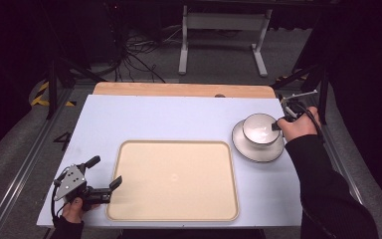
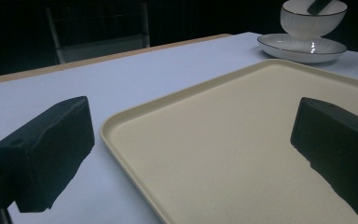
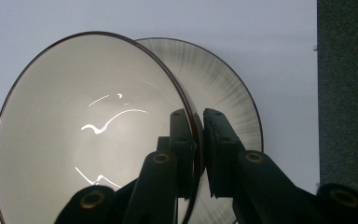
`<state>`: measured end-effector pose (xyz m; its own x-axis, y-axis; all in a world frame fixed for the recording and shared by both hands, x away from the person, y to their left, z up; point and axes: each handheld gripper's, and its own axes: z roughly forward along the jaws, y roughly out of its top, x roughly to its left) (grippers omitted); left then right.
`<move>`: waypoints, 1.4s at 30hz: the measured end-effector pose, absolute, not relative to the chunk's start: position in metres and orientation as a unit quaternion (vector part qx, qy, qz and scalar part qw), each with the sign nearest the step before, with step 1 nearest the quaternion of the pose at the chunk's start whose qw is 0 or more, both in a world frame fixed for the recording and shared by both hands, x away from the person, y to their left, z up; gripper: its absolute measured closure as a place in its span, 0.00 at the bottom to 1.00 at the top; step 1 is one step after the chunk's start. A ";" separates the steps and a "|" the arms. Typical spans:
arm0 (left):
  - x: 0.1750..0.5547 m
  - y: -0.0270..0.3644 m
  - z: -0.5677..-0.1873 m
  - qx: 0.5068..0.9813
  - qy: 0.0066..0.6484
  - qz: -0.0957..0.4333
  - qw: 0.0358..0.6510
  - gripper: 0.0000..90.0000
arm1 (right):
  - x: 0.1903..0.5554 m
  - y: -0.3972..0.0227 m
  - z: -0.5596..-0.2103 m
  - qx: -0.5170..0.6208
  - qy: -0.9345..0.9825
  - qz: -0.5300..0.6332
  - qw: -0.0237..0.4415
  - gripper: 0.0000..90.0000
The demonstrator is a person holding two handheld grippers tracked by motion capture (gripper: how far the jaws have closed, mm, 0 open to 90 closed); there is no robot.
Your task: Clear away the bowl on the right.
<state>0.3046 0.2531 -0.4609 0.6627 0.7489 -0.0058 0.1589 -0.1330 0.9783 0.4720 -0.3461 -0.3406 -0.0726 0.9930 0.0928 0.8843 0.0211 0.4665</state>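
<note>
A white bowl [image 1: 257,128] with a dark rim hangs just above a matching saucer [image 1: 256,149] at the table's right side. My right gripper [image 1: 277,124] is shut on the bowl's right rim, one jaw inside and one outside; up close the bowl [image 3: 88,130] and saucer [image 3: 223,84] show beyond that gripper [image 3: 198,122]. A cream tray [image 1: 173,180] lies in the middle of the table. My left gripper [image 1: 105,173] rests at the tray's left edge, open and empty; its jaws frame the tray [image 2: 242,140], with the bowl [image 2: 313,18] and saucer [image 2: 303,46] far off.
The table top [image 1: 154,119] is pale blue-white with a wooden strip [image 1: 184,89] along its far edge. A white frame stand [image 1: 224,35] and cables lie on the floor beyond. Metal rails run along both sides of the table.
</note>
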 end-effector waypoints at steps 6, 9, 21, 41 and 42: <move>0.305 0.253 -0.461 0.707 0.321 0.257 0.575 0.00 | 0.469 -0.345 -0.331 0.664 0.705 0.210 0.132 0.91; 0.305 0.253 -0.461 0.706 0.322 0.256 0.576 0.00 | 0.466 -0.344 -0.325 0.662 0.707 0.212 0.131 0.91; 0.305 0.253 -0.461 0.707 0.321 0.257 0.575 0.00 | 0.458 -0.336 -0.310 0.649 0.717 0.219 0.133 0.91; 0.305 0.253 -0.461 0.707 0.321 0.257 0.575 0.00 | 0.446 -0.284 -0.299 0.597 0.756 0.246 0.108 0.91; 0.305 0.253 -0.461 0.708 0.321 0.257 0.575 0.00 | 0.445 -0.281 -0.298 0.594 0.758 0.248 0.105 0.91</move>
<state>0.3047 0.2531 -0.4609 0.6622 0.7493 -0.0057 0.1592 -0.1332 0.9782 0.4448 -0.2812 -0.2982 -0.2713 0.9530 0.1351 0.8486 0.1705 0.5008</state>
